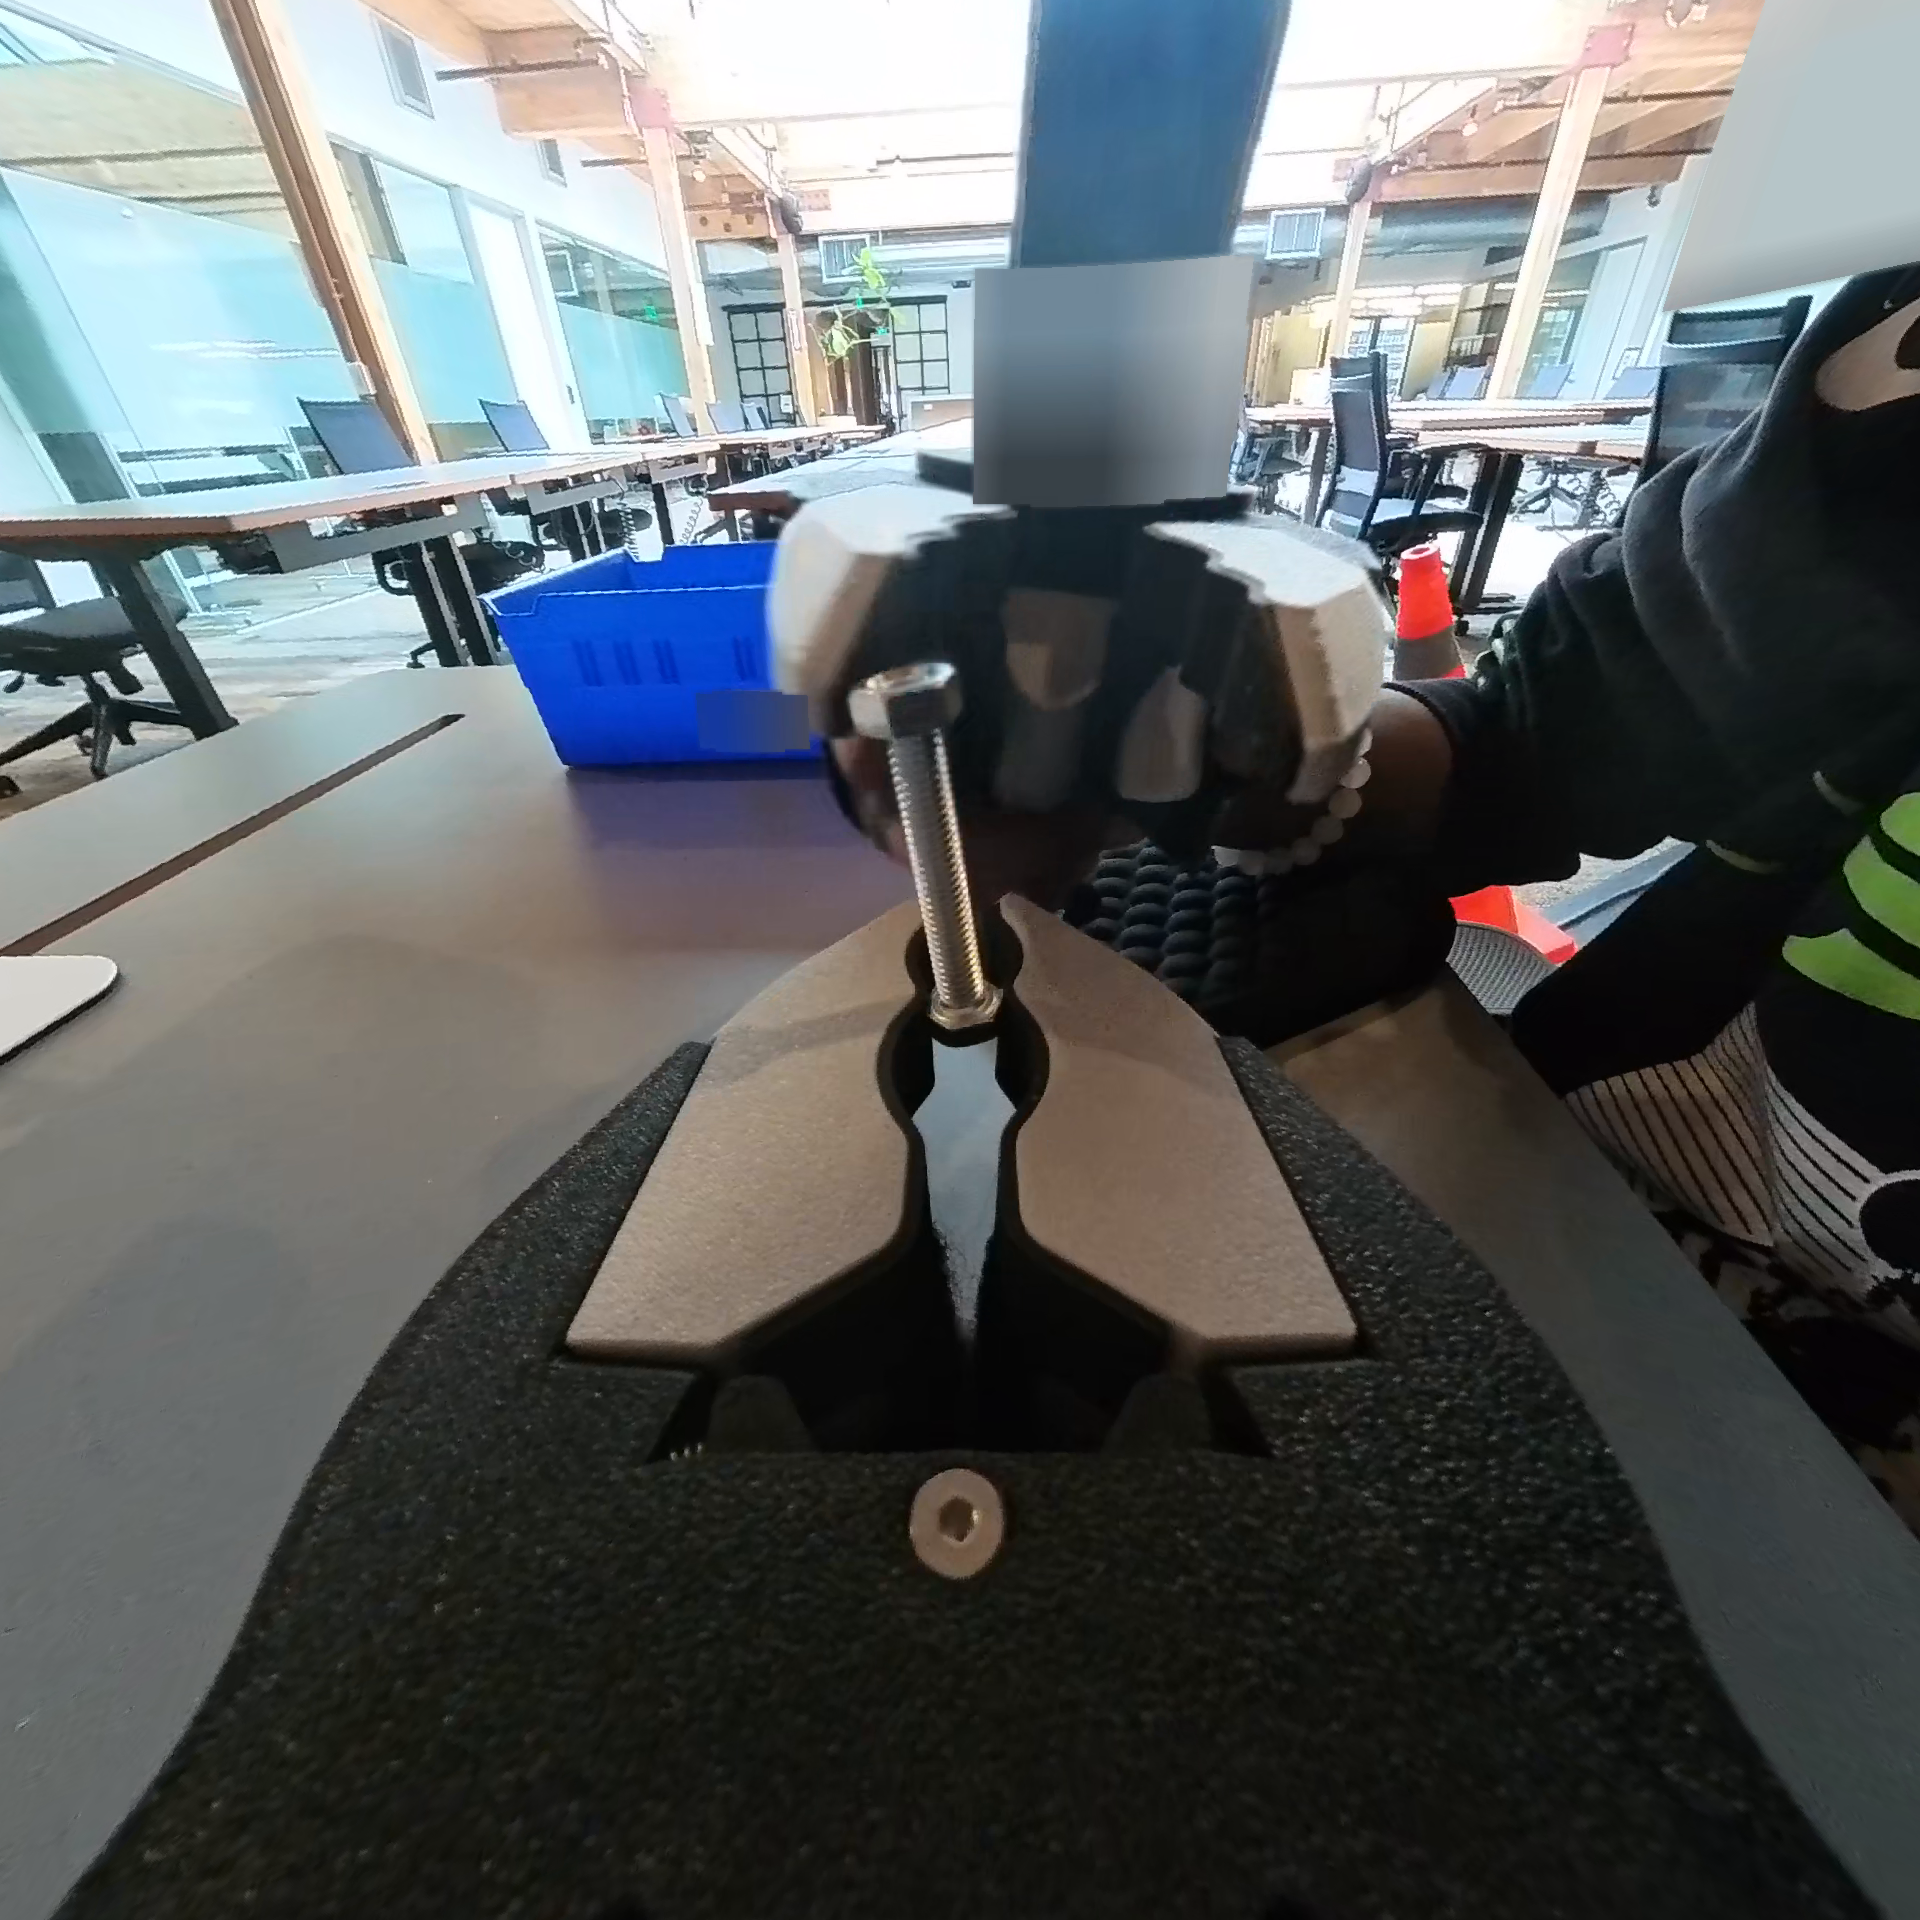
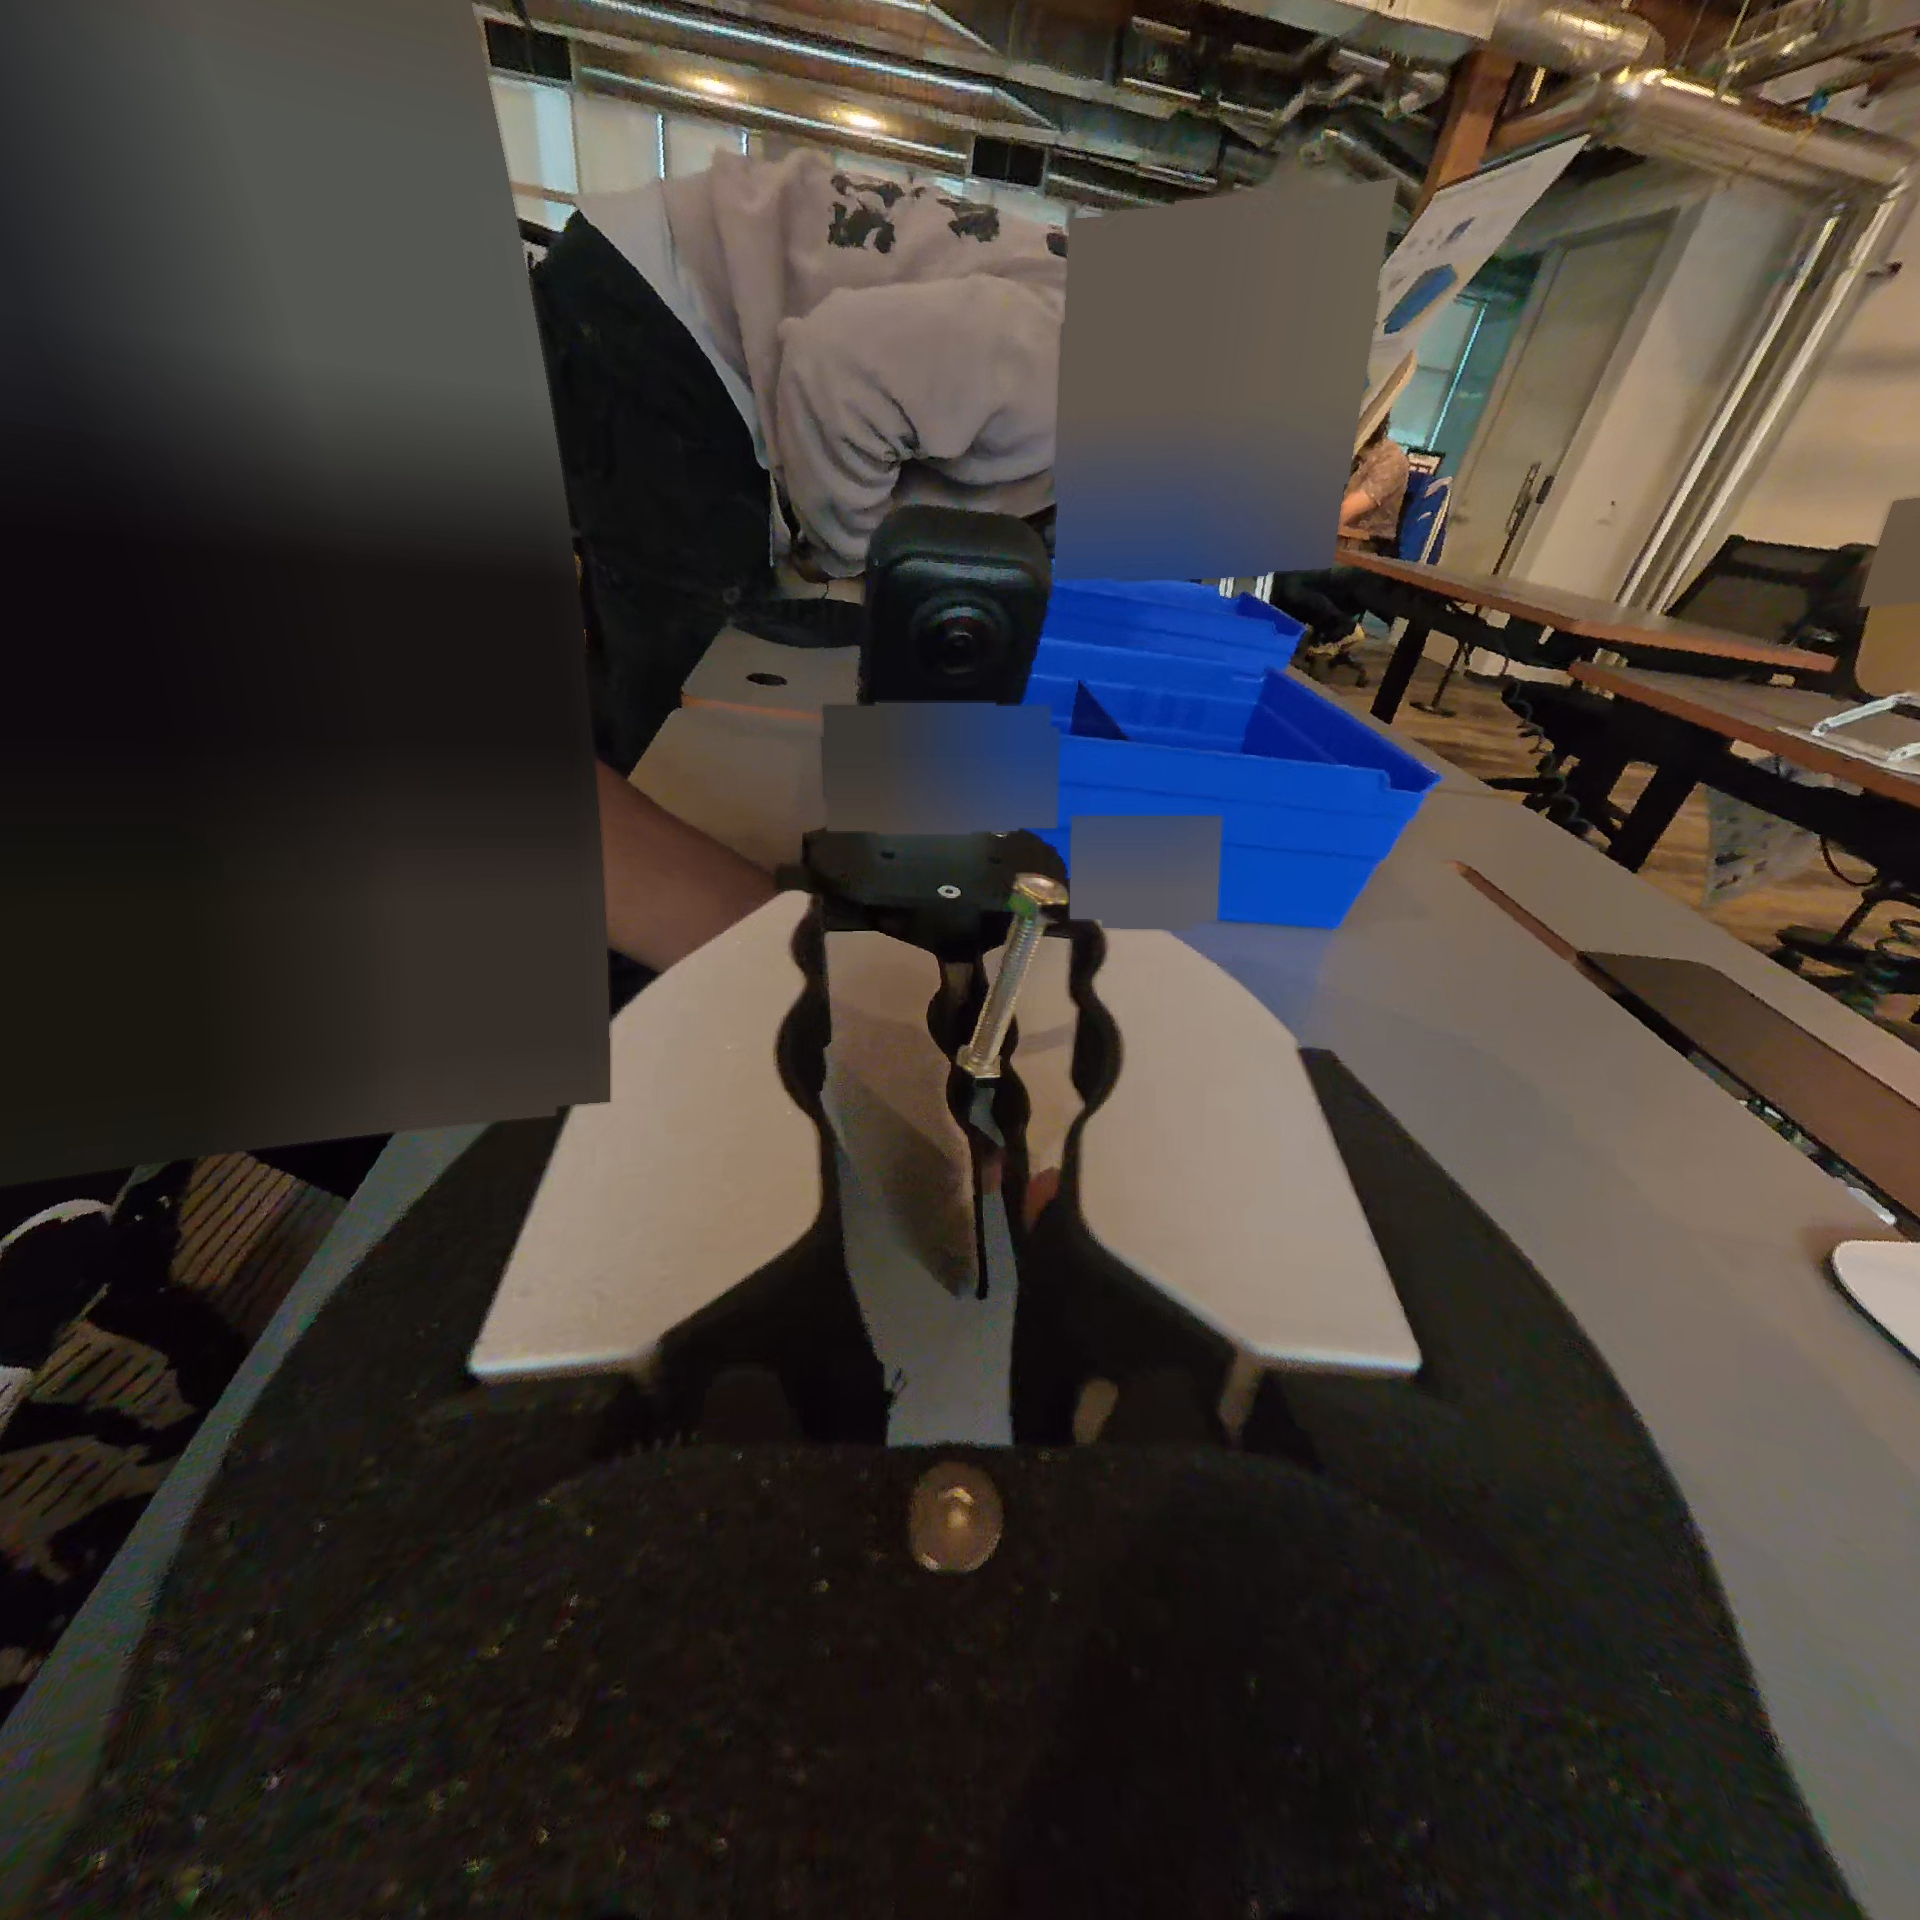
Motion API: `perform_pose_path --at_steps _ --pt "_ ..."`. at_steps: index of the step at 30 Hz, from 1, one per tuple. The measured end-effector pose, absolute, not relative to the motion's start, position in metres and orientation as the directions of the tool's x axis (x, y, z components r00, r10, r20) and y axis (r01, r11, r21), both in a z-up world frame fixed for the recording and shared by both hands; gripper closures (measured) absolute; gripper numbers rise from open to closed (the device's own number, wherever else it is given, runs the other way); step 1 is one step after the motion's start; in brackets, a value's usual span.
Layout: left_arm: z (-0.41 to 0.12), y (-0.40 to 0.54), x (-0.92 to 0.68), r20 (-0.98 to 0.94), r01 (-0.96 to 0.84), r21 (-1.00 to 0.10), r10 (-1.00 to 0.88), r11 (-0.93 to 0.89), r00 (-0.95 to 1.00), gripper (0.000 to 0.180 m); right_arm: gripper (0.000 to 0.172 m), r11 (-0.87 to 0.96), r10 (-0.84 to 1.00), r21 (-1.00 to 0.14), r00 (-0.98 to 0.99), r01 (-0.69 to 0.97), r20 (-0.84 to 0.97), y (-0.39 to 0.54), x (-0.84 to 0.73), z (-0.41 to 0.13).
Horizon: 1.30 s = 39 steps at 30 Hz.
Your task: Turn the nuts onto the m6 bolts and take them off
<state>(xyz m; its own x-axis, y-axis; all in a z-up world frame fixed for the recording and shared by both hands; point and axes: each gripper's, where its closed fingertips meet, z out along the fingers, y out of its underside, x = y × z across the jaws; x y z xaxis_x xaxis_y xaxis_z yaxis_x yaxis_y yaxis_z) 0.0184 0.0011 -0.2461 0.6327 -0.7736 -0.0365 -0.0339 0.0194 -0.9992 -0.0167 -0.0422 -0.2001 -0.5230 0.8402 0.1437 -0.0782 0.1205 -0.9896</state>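
Clamping the bolt near its threaded end, the left gripper has its fingers drawn in narrow around the shank, with the nut sitting just above them at the low end of the thread. From there the bolt rises over the dark table, long axis nearly upright and leaning slightly, hex head at the top and threaded tip hidden down between the fingers. Further right, the right gripper stands wide, nothing pressed between its fingers (it faces the bolt from the far side, its fingers reaching past the shank on both sides).

The risks, as I judge them: the grip is low and the shank long, so a sideways push from the right gripper could lever the bolt askew or out of the clamp. Closing on the thread instead of the nut would turn nothing, and a loosened nut could drop to the table and roll toward the blue bin.
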Motion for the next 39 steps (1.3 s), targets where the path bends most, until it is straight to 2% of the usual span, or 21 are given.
perform_pose_path --at_steps 2,4,5,7,9,10,12,14,15,18,20,23,25,26,28,30,31,34,35,37,39 --pt "-0.2452 0.0013 0.0175 -0.036 -0.031 -0.999 -0.771 0.021 0.636 0.174 0.146 0.121 0.833 -0.987 -0.53 -0.102 0.157 -0.0426 -0.0128 -0.1968" --pt "-0.2446 0.0014 0.0164 -0.034 -0.027 -0.999 -0.769 0.021 0.638 0.174 0.151 0.097 0.834 -0.988 -0.533 -0.117 0.145 -0.0411 -0.0108 -0.1927" --pt "-0.2446 0.0014 0.0165 -0.035 -0.028 -0.999 -0.769 0.022 0.638 0.174 0.148 0.092 0.838 -0.989 -0.528 -0.112 0.138 -0.0395 -0.0118 -0.1929" --pt "-0.245 0.001 0.0177 -0.038 -0.032 -0.999 -0.771 0.023 0.636 0.174 0.129 0.096 0.851 -0.991 -0.51 -0.091 0.129 -0.037 -0.0157 -0.1961" --pt "-0.2454 0.001 0.0181 -0.039 -0.034 -0.999 -0.772 0.023 0.635 0.174 0.123 0.104 0.846 -0.992 -0.517 -0.078 0.129 -0.0394 -0.0167 -0.1985" --pt "-0.2455 0.0012 0.0178 -0.038 -0.033 -0.999 -0.771 0.022 0.636 0.174 0.127 0.107 0.841 -0.991 -0.524 -0.079 0.132 -0.0407 -0.0157 -0.1984" --pt "-0.2449 0.0015 0.0165 -0.036 -0.03 -0.999 -0.768 0.023 0.64 0.174 0.148 0.108 0.829 -0.989 -0.54 -0.099 0.144 -0.0423 -0.011 -0.1956" --pt "-0.2444 0.0016 0.016 -0.036 -0.028 -0.999 -0.767 0.023 0.641 0.174 0.156 0.087 0.828 -0.99 -0.544 -0.113 0.135 -0.0409 -0.009 -0.192" --pt "-0.2447 0.0013 0.0165 -0.037 -0.03 -0.999 -0.768 0.023 0.639 0.174 0.154 0.082 0.831 -0.991 -0.541 -0.106 0.127 -0.0398 -0.0098 -0.1925" --pt "-0.2457 0.0008 0.0183 -0.04 -0.036 -0.999 -0.772 0.022 0.634 0.174 0.125 0.085 0.846 -0.993 -0.522 -0.077 0.113 -0.0384 -0.0158 -0.1974" --pt "-0.2459 0.001 0.0181 -0.039 -0.036 -0.999 -0.772 0.021 0.635 0.174 0.119 0.096 0.842 -0.993 -0.527 -0.063 0.114 -0.0406 -0.0168 -0.1998" --pt "-0.2447 0.0012 0.0165 -0.038 -0.031 -0.999 -0.768 0.024 0.64 0.174 0.148 0.108 0.828 -0.99 -0.542 -0.093 0.141 -0.0422 -0.0112 -0.1965" --pt "-0.2448 0.0013 0.0163 -0.038 -0.031 -0.999 -0.767 0.024 0.64 0.174 0.156 0.087 0.826 -0.991 -0.548 -0.106 0.131 -0.0411 -0.009 -0.1929" --pt "-0.245 0.0011 0.0168 -0.038 -0.032 -0.999 -0.768 0.023 0.639 0.174 0.153 0.082 0.83 -0.992 -0.544 -0.1 0.123 -0.0399 -0.01 -0.1935" --pt "-0.2454 0.0007 0.0179 -0.041 -0.035 -0.999 -0.771 0.024 0.636 0.174 0.131 0.082 0.845 -0.993 -0.523 -0.083 0.113 -0.0376 -0.0147 -0.1965" --pt "-0.2456 0.0006 0.0181 -0.041 -0.036 -0.999 -0.772 0.024 0.635 0.174 0.12 0.091 0.844 -0.994 -0.525 -0.061 0.11 -0.0396 -0.0172 -0.2001" --pt "-0.2456 0.0008 0.0177 -0.041 -0.036 -0.999 -0.77 0.023 0.636 0.174 0.124 0.097 0.839 -0.993 -0.533 -0.061 0.115 -0.0413 -0.0163 -0.2004" --pt "-0.2445 0.0011 0.0159 -0.038 -0.03 -0.999 -0.766 0.024 0.642 0.174 0.151 0.101 0.823 -0.99 -0.551 -0.097 0.138 -0.0432 -0.0099 -0.1957" --pt "-0.2444 0.0012 0.0156 -0.038 -0.029 -0.999 -0.765 0.025 0.642 0.174 0.154 0.091 0.823 -0.99 -0.552 -0.104 0.134 -0.0424 -0.0091 -0.1938" --pt "-0.2448 0.0009 0.0167 -0.038 -0.031 -0.999 -0.768 0.024 0.639 0.174 0.145 0.078 0.835 -0.992 -0.538 -0.097 0.118 -0.0391 -0.0114 -0.1937" --pt "-0.2458 0.0004 0.0184 -0.039 -0.035 -0.999 -0.772 0.022 0.634 0.174 0.12 0.078 0.848 -0.994 -0.519 -0.08 0.108 -0.0374 -0.0164 -0.1969"
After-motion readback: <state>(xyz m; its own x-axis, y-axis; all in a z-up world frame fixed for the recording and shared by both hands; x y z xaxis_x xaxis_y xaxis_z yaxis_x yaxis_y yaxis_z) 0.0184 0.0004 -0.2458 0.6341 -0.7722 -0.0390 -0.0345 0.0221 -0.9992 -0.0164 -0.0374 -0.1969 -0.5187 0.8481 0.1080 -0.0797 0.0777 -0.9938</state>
